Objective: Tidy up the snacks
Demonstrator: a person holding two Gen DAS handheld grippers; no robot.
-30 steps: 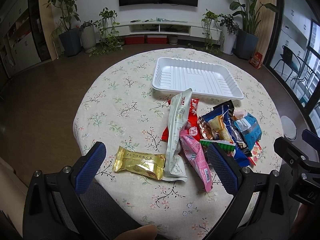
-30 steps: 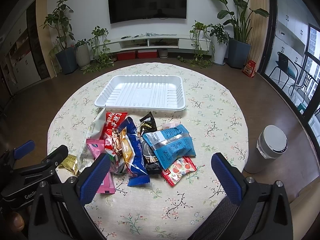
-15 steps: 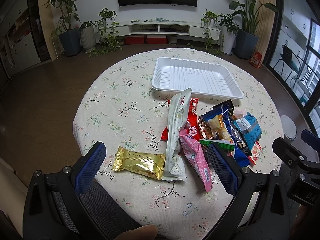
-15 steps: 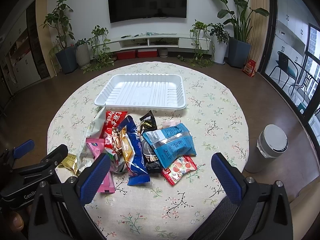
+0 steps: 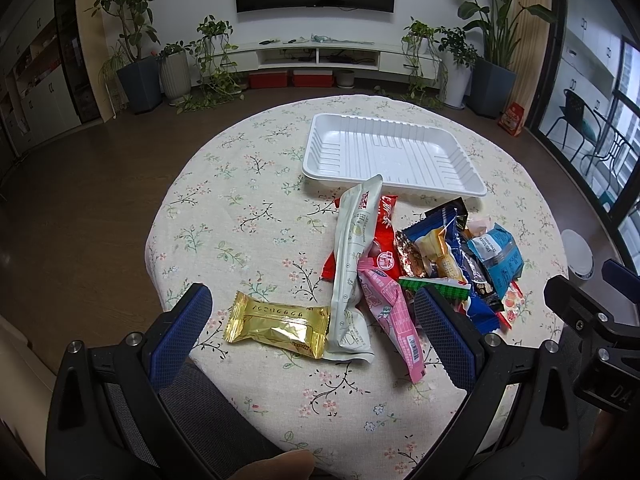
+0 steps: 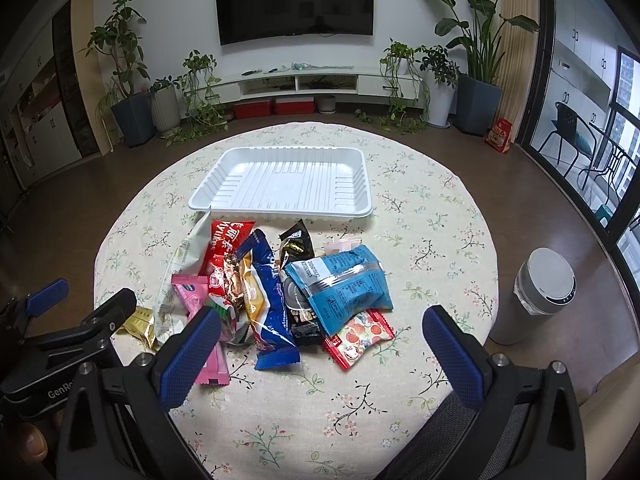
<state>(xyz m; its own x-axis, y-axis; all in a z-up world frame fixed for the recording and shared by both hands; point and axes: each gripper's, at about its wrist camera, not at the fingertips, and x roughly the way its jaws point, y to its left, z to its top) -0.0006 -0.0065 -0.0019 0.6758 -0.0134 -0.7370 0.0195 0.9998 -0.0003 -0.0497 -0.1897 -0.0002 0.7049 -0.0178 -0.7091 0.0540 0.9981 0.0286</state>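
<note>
Both tools, left [image 5: 312, 334] and right [image 6: 320, 354], gape above heaped snacks [image 6: 280, 280] fronting the tray [image 6: 280, 184].

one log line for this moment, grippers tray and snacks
left gripper: open, empty | right gripper: open, empty | white tray: empty | snack pile: on table, untouched

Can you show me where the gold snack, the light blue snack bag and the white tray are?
gold snack [image 5: 278, 330]: left wrist view, middle of its wrapper.
light blue snack bag [image 6: 345, 286]: right wrist view, middle of its back.
white tray [image 6: 280, 210]: right wrist view, near rim.
</note>
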